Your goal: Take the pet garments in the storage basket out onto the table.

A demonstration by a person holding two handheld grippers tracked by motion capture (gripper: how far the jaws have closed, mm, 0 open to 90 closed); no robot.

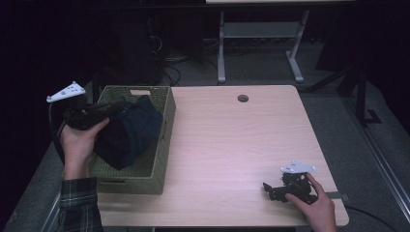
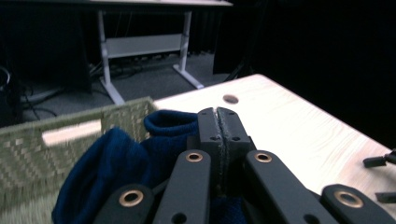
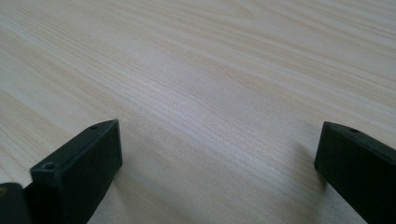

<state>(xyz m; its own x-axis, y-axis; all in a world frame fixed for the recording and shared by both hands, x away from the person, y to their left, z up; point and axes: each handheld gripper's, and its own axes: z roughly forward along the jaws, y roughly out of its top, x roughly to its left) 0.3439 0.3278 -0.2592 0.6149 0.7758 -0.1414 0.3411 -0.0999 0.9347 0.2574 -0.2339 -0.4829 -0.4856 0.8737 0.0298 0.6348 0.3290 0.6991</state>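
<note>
The dark blue cloth [image 1: 128, 133] lies heaped inside the woven basket [image 1: 164, 145], which stands at the table's [image 1: 232, 145] left edge. The left gripper [image 1: 118, 104] hovers over the cloth at the basket's far left corner, its jaws pressed together with nothing visibly between them. The right gripper [image 1: 267, 190] rests on the table well right of the basket, jaws spread wide and empty.

left claw [image 1: 117, 105] over dark blue cloth [image 1: 128, 133] in woven basket [image 1: 162, 145]; right claw [image 1: 267, 189] rests on table [image 1: 232, 145].
</note>
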